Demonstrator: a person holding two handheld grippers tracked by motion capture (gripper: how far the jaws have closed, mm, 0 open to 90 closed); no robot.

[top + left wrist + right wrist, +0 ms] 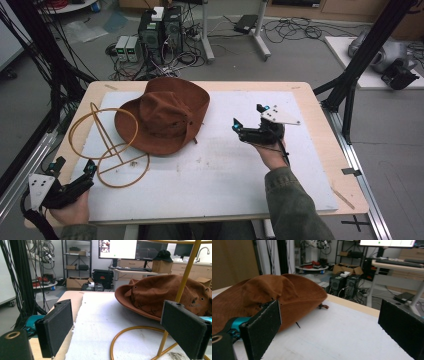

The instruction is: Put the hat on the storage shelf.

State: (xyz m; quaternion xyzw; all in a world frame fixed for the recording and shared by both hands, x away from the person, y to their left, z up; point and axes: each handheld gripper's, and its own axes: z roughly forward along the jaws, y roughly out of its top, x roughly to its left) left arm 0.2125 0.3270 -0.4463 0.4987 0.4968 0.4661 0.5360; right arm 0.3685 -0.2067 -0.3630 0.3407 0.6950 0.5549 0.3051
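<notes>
- The left gripper (75, 170) sits at the near left corner of the table (320, 125), jaws spread wide and holding nothing.
- Just ahead of it lies a yellow wire stand (107, 145), its upright rod between the jaws in the left gripper view.
- The right gripper (248, 116), also spread and empty, hovers over the white mat (225, 170).
- The brown hat (162, 120) lies to its left, beyond the stand.

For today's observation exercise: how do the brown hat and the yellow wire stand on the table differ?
The hat is brown, soft cloth; the wire stand is yellow, thin, rigid rod. The hat is a solid, domed shape; the stand is open hoops you can see through. Both lie on the white mat, with the hat's brim overlapping one hoop.
</notes>
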